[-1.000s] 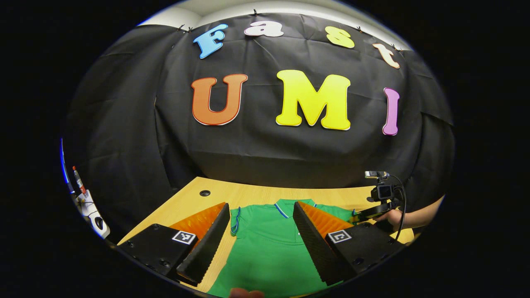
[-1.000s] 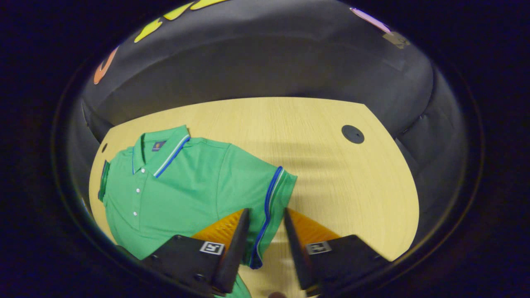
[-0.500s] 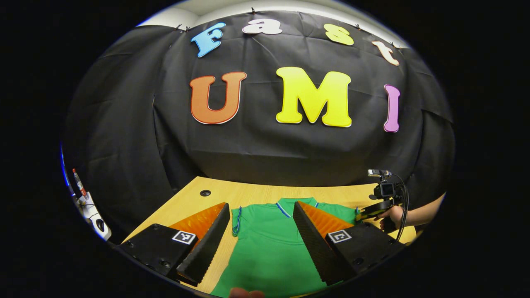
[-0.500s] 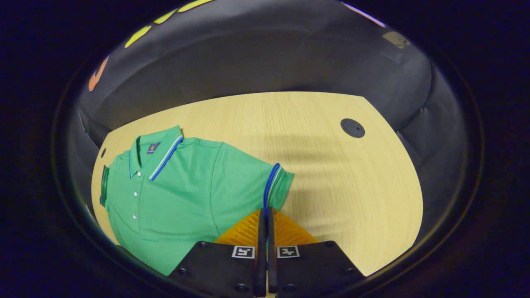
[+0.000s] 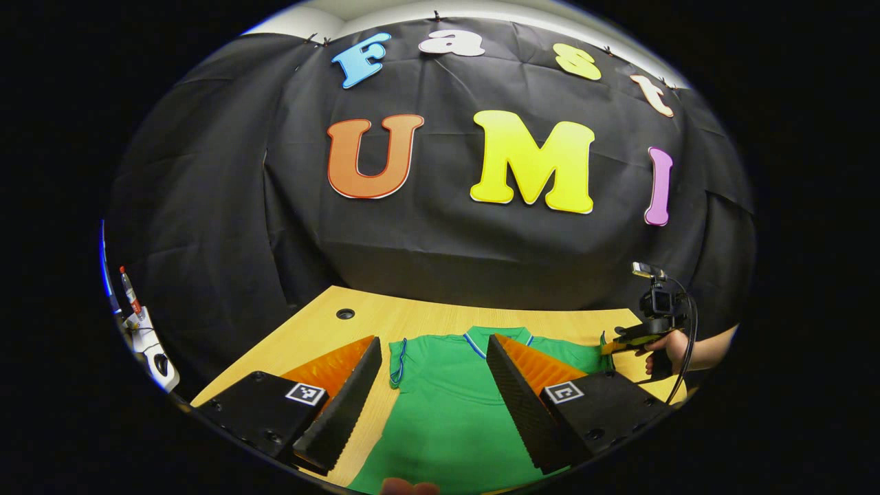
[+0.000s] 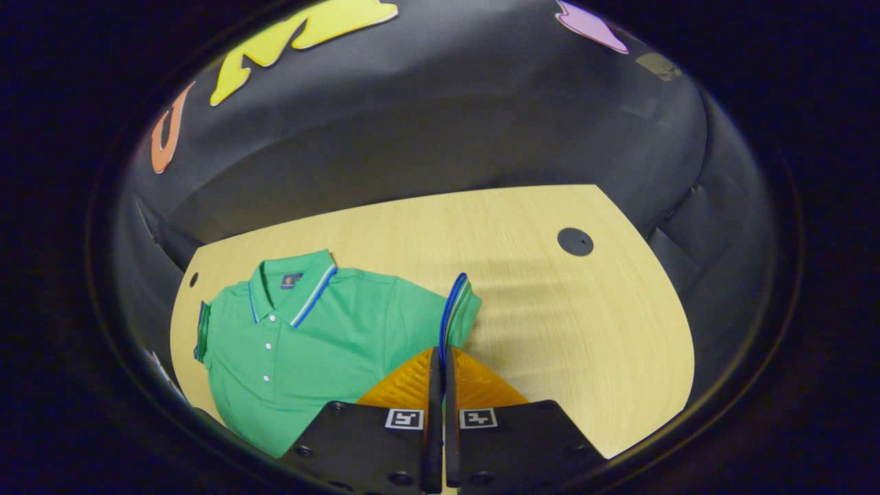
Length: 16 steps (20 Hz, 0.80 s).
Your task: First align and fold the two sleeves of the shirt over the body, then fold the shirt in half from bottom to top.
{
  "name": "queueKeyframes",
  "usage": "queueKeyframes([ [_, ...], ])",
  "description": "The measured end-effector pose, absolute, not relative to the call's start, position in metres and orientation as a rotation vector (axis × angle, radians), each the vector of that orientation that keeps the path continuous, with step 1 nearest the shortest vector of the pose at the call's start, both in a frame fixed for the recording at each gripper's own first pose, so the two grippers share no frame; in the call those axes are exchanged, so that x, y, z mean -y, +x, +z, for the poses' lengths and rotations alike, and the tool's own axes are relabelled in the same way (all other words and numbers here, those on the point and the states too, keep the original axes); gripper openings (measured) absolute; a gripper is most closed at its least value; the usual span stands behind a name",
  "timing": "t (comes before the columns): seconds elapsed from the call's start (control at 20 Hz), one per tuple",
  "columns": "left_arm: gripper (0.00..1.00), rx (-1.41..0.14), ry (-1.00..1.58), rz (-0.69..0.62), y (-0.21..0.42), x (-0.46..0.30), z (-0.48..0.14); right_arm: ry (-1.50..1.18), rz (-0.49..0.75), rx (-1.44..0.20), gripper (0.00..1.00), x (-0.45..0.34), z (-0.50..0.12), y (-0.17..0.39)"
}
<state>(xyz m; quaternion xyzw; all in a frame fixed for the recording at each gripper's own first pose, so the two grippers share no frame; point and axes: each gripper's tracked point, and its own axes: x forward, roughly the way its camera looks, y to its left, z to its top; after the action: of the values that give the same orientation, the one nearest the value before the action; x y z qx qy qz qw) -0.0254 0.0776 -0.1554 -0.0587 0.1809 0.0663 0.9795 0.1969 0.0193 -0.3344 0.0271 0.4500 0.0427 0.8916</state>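
Lying flat on a pale wooden table [image 6: 564, 323], a green polo shirt [image 6: 309, 357] occupied the surface's 8 o'clock portion in the right gripper view, collar toward the black cloth wall [image 6: 426, 124] behind. Table: two round cable holes, one dark-capped [image 6: 575, 241] at 2 o'clock, one small [image 5: 345, 313] near the far corner in the left gripper view. Room: black cloth on all visible sides; white equipment with a red-tipped item [image 5: 141, 323] at 9 o'clock of the left gripper view.

Right gripper [image 6: 440, 357]: jaws closed together on the blue-trimmed cuff of the shirt's sleeve [image 6: 457, 309], the cuff standing on edge above the table. Seen also at 3 o'clock of the left gripper view [image 5: 608, 348], held by a hand [image 5: 670, 347] with a cable trailing.

Left gripper [image 5: 433, 350]: jaws wide apart, holding nothing, poised above the shirt body, whose other sleeve [image 5: 397, 357] lay flat between the fingers. Contact with the cloth could not be told.
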Motion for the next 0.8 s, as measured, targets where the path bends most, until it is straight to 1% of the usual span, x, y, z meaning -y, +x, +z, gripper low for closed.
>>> queueKeyframes([
  [0.1,1.0,-0.362,-0.124,0.139,-0.028,-0.083,-0.156,0.044,0.119,-0.91,0.03,-0.041,-0.32,0.201],
  [0.15,1.0,-0.362,-0.122,0.139,-0.029,-0.087,-0.157,0.041,0.14,-0.903,0.05,-0.053,-0.313,0.2],
  [0.25,0.99,-0.368,-0.106,0.152,-0.033,-0.098,-0.161,0.021,0.187,-0.892,0.03,-0.081,-0.305,0.2],
  [0.3,1.0,-0.37,-0.107,0.161,-0.035,-0.104,-0.162,0.003,0.207,-0.887,0.04,-0.093,-0.304,0.199],
  [0.5,1.0,-0.374,-0.117,0.191,-0.048,-0.124,-0.165,-0.026,0.262,-0.909,0.04,-0.138,-0.315,0.191],
  [0.8,1.0,-0.386,-0.1,0.197,-0.059,-0.144,-0.166,-0.042,0.286,-0.978,0.05,-0.183,-0.355,0.184],
])
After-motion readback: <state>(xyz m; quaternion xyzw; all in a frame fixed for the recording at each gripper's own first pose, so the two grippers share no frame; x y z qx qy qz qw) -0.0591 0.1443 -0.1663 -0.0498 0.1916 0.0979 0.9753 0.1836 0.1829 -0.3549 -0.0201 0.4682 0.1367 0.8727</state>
